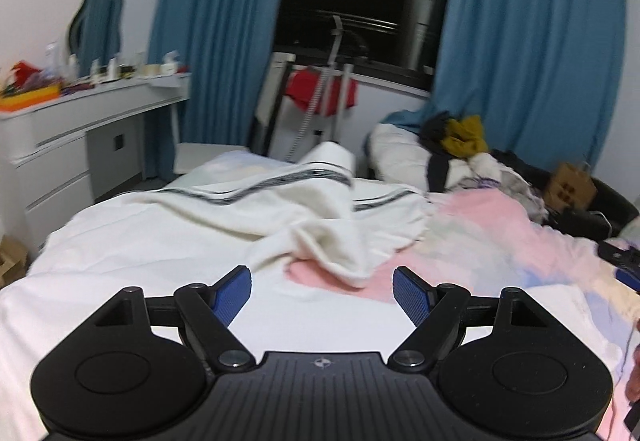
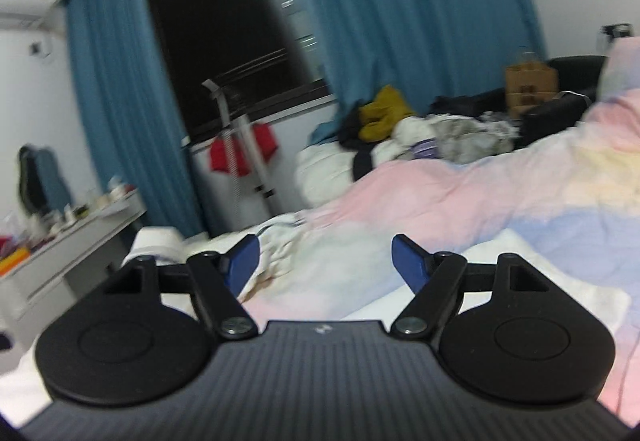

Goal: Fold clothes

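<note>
— On the bed [image 1: 120,241], how far along is the folding looking?

— Barely begun, I'd say: one cream striped garment [image 1: 304,209] is lying rumpled, nothing folded. Left gripper [image 1: 322,291] and right gripper [image 2: 325,261] are both gaping, holding nothing.

— Counting?

— Two grippers, one garment, one unsorted clothes pile [image 2: 420,129] waiting behind.

Home bedroom: bed [image 1: 120,241], teal curtains [image 1: 520,41], cluttered dresser [image 1: 80,121].
</note>
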